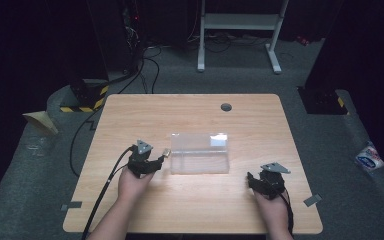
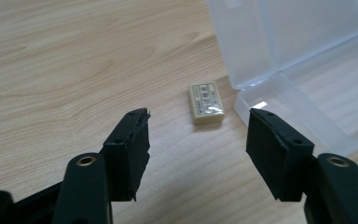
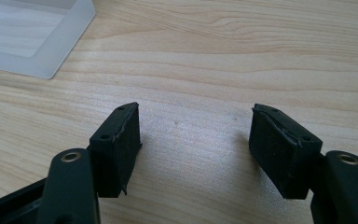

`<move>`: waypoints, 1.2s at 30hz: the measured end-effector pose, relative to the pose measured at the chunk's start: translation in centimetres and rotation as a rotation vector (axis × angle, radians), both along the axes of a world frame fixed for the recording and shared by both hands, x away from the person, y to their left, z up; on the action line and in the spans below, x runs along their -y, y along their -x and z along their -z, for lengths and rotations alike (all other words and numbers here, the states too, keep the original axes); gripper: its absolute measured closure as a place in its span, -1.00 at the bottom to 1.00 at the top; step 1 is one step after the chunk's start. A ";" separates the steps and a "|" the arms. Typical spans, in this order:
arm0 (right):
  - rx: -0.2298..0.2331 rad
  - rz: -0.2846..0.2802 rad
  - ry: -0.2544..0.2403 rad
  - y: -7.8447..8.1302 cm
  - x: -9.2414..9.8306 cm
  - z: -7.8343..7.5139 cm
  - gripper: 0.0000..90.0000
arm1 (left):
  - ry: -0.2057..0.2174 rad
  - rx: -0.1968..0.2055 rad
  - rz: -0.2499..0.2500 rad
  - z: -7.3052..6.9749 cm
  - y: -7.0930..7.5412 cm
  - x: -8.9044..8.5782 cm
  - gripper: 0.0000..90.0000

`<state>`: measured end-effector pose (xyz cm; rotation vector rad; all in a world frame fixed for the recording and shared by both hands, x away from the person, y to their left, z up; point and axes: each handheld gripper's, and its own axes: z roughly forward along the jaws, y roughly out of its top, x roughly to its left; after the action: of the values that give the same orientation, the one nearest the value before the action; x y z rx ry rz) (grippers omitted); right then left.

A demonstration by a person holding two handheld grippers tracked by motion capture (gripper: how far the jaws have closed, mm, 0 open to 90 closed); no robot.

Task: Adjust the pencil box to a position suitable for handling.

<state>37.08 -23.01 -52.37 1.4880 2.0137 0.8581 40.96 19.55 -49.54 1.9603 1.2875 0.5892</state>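
The eraser [image 2: 206,102], a small cream block in a printed paper sleeve, lies flat on the wooden table [image 1: 190,205] just beside the left front corner of the clear plastic box [image 1: 200,153], close to that corner but apparently not touching it. It looks light and slightly rubbery: firm enough to keep its shape under a pinch, grippy on its bare ends and smoother on the sleeve, and not at all fragile. The safest hold is probably across its two long sides, low on the block, since a grip on the top face alone would likely slide along the paper. Left of the box, the left gripper [image 1: 156,161] points toward the box corner with its jaws spread and nothing between them. In the left gripper view the eraser sits ahead of the pads, beyond the fingertips [image 2: 136,122] and a little nearer the far-side pad, which already overlaps the box's low rim. So the box wall crowds the approach, and that pad could strike the rim before the block is bracketed. The box itself stands open and appears empty, its lid [image 1: 198,141] tilted back behind the tray. Right of the box and well apart from it, the right gripper [image 1: 256,181] rests over bare table, its jaws also spread, holding nothing.
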 end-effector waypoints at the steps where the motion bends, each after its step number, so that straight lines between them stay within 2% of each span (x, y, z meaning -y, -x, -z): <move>1: 0.000 -0.002 0.000 0.0 0.0 0.0 -0.26 | -0.002 -0.005 -0.001 0.2 -0.3 0.0 -0.10; 8: -0.001 0.001 -0.002 0.0 0.0 0.0 -0.26 | -0.032 0.004 0.014 0.5 -1.3 1.3 -0.01; 12: -0.001 0.001 -0.002 0.0 0.0 0.0 -0.26 | -0.048 -0.009 0.013 1.1 -1.7 1.5 0.06; 15: -0.001 0.001 -0.002 0.0 0.0 0.0 -0.26 | -0.037 -0.017 0.012 1.5 -1.9 1.6 0.09; 23: -0.001 0.001 -0.002 0.0 0.0 0.0 -0.26 | -0.044 -0.017 0.018 2.1 -2.4 2.1 0.18; 31: 0.000 -0.001 0.000 0.0 0.0 0.0 -0.26 | -0.039 -0.032 0.009 2.5 -2.9 2.6 0.38; 36: 0.000 -0.001 0.000 0.0 0.0 0.0 -0.26 | -0.046 -0.023 0.007 2.6 -2.8 2.6 0.50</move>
<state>37.08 -23.01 -52.37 1.4863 2.0147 0.8587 43.79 16.95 -52.14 2.0141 1.2912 0.5997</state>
